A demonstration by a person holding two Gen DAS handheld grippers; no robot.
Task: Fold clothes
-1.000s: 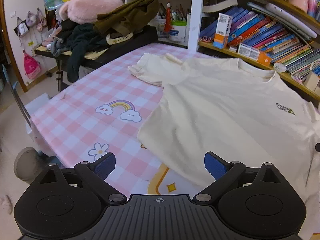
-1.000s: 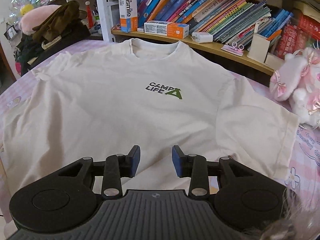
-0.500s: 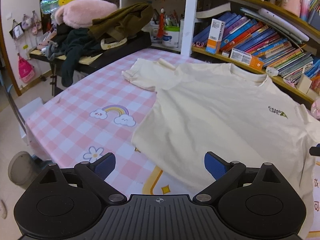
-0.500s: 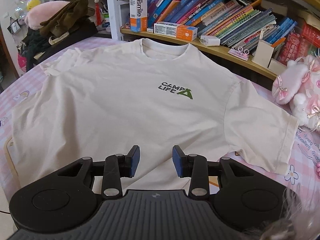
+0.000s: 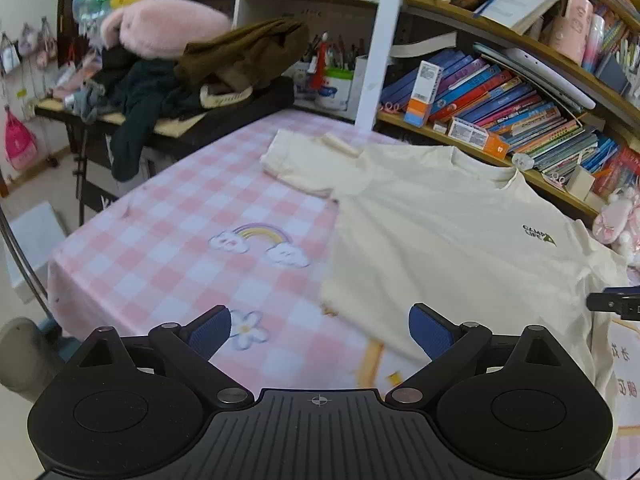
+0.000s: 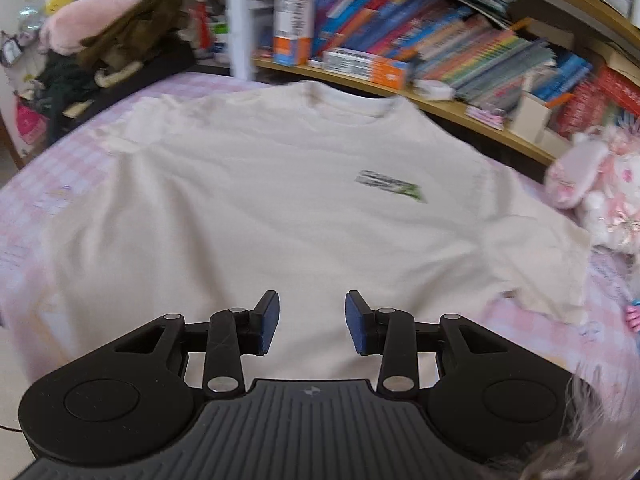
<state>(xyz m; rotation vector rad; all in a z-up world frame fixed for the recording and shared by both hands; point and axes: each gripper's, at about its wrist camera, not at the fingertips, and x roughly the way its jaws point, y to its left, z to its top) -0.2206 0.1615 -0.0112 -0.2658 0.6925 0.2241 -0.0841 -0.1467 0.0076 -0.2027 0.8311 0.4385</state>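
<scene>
Cream cotton is seen spread flat, front side up, on the pink checked tablecloth [image 5: 168,240]: the T-shirt [image 5: 448,240] is laid with its collar toward the bookshelf [image 5: 500,92] and its hem toward the two grippers, so its long axis runs away from both cameras.

On the left, the left gripper [image 5: 320,330] is held above bare tablecloth with its jaws wide apart and nothing between them. The shirt's near left hem corner [image 5: 328,304] is seen just ahead and slightly right of that gap, and the left sleeve [image 5: 296,160], somewhat rumpled, lies farther off toward the shelf.

In the middle, the shirt's body is met by the right gripper [image 6: 312,320], which is held over the lower middle of the fabric with its jaws moderately apart and empty. Contact with the cloth cannot be judged.

To the right, the right sleeve [image 6: 536,264] is spread flat toward a pink plush toy [image 6: 592,184].

A sideways fold is judged likeliest, for which the left edge would be taken by the nearer left gripper.
</scene>
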